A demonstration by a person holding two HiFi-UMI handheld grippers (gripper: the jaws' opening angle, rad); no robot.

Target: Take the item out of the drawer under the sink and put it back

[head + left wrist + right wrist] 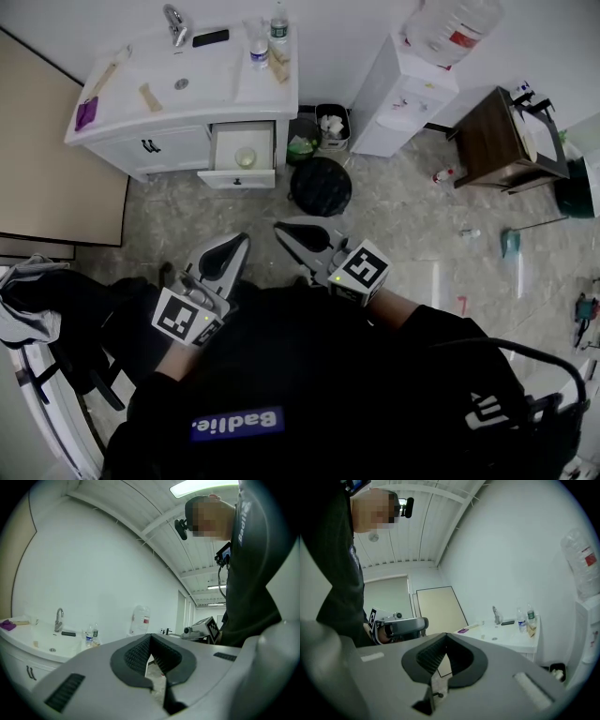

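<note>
The white sink cabinet [141, 141] stands at the far left, and its right-hand drawer [242, 176] is pulled open. A small clear round item [246, 157] lies inside the drawer. Both grippers are held level close to the person's body, well short of the drawer. My left gripper [236, 240] has its jaws together with nothing between them, as the left gripper view [150, 636] also shows. My right gripper [284, 228] is shut and empty too, its pads meeting at the tip [446, 634]. The sink cabinet [28, 648] shows ahead at the left.
A black round stool [321, 186] stands just right of the open drawer, with a small bin [331, 125] behind it. A water dispenser [403, 94] and a wooden side table [506, 136] are at the right. Bottles [260, 47], a phone [210, 37] and a faucet [174, 23] are on the sink top.
</note>
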